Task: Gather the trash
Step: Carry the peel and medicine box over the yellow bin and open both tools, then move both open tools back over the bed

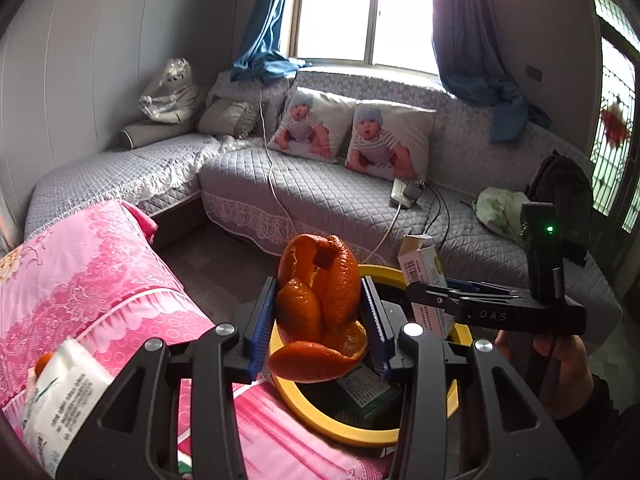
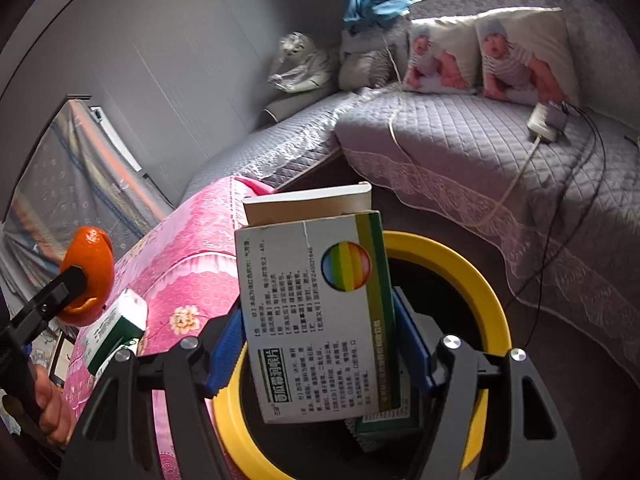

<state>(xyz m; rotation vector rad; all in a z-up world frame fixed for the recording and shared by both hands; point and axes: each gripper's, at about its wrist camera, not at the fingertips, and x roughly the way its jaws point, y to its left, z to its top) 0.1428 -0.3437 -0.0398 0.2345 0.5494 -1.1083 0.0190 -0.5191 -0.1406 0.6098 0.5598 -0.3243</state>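
Blue pads of the left gripper [image 1: 320, 320] squeeze an orange peel [image 1: 320, 312] from both sides, so it is closed on the peel. Peel and gripper hang right over the near rim of the bin [image 1: 320, 428]. That bin has a yellow ring on top and is dark inside.

Close by, the right gripper [image 2: 320, 344] pinches a box [image 2: 316, 316] with a rainbow dot on it. It is closed on the box, and the box is over the bin [image 2: 472, 276] mouth too.

Inside the bin, at least one more green and white box [image 2: 384, 424] lies at the bottom. So some trash looks to be in.

Next to the bin is a pink blanket [image 1: 100, 280]. On it lies another small box [image 2: 116, 328] with a green end. Seen from the left wrist, a white pack [image 1: 60, 392] also rests on the pink blanket, with a bit of orange [image 1: 43, 362] just beside it.

I think the job is partly done. The peel and the box are held over the bin but not dropped yet. After that, the things on the pink blanket may need picking up.

Farther back is a gray sofa [image 1: 320, 192] with two pillows [image 1: 352, 132].
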